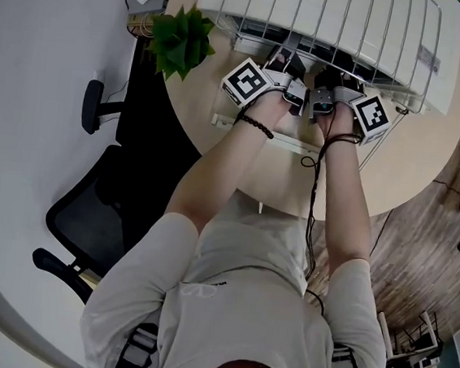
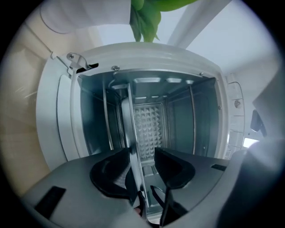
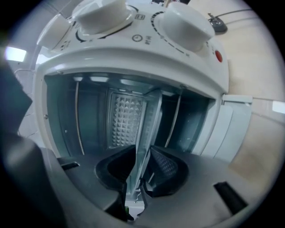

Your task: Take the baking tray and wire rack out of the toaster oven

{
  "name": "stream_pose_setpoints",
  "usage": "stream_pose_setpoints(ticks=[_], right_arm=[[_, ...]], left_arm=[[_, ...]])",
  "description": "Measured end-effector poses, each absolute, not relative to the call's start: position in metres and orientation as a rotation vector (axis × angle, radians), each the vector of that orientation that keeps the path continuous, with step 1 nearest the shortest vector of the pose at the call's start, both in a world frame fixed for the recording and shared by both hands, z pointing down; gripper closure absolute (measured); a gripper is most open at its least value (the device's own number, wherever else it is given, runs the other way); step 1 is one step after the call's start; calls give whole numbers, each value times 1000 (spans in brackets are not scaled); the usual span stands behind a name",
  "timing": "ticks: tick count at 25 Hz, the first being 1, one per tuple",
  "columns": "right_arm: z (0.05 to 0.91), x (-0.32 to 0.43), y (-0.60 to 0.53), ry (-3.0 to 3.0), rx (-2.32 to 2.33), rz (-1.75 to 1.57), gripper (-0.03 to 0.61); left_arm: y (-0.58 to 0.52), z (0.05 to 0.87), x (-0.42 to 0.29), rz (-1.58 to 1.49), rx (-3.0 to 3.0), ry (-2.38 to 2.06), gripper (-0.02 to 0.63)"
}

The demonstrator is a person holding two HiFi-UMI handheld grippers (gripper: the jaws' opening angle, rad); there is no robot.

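Right gripper (image 3: 143, 149): fingers (image 3: 167, 169) clamped on the front edge of the baking tray (image 3: 149, 124), both pads against the metal. Left gripper (image 2: 142, 151): fingers (image 2: 111, 171) apart around the same baking tray (image 2: 132, 129); the rim lies against one pad, with a clear gap to the other. Both gripper views are rolled on their side, so the tray reads as a thin upright strip running back into the cavity. Tray location: inside the toaster oven (image 3: 133, 49), at mid height, its front edge at the mouth. Whether the wire rack sits with it cannot be told. Cavity: bare metal with an embossed back wall (image 2: 150, 127), seen only from the two gripper views. The right gripper view alone shows two white knobs (image 3: 104, 13) and a red lamp (image 3: 217, 56). The door (image 3: 234, 122) is folded open. The left gripper view alone shows leaves of the potted plant (image 2: 144, 18) beyond the white housing (image 2: 147, 55). The head view shows neither the tray nor the cavity. It gives the oven's ribbed white top (image 1: 336, 27), and the left gripper (image 1: 284, 70) and right gripper (image 1: 330, 87) side by side at the oven front, each with a marker cube (image 1: 245, 81). It also shows a dark bracelet (image 1: 255, 124) on the left wrist and a cable (image 1: 316, 180) along the right forearm. Surroundings: round pale counter (image 1: 429, 159); potted plant (image 1: 180, 39) at the oven's left corner; black office chair (image 1: 89, 205) to the person's left.
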State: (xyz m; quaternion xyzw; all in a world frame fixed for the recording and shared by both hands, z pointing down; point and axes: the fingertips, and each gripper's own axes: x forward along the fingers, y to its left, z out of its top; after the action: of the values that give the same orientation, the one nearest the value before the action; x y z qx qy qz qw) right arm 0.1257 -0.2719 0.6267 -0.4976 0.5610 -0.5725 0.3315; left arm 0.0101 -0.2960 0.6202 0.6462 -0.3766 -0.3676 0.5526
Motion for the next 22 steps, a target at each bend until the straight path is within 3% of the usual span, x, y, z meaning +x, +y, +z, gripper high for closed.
stream_pose_setpoints(ticks=[4,6,15,22], right_arm=[[630,127,-276,1450,-1307,-1498,480],[633,128,-275,1444,-1307,-1502,515],[633,127,-275,1424,-1271,-1498,532],[629,126,-260,1405,-1270,-1499,546]], left_arm=[[-299,628,8,-892,1467,-886,490],[-300,631,8,-903,1443,-886,527],[-296,627,7,-934,1447,-863,603],[-282,623,6,-928,1452,-847,607]])
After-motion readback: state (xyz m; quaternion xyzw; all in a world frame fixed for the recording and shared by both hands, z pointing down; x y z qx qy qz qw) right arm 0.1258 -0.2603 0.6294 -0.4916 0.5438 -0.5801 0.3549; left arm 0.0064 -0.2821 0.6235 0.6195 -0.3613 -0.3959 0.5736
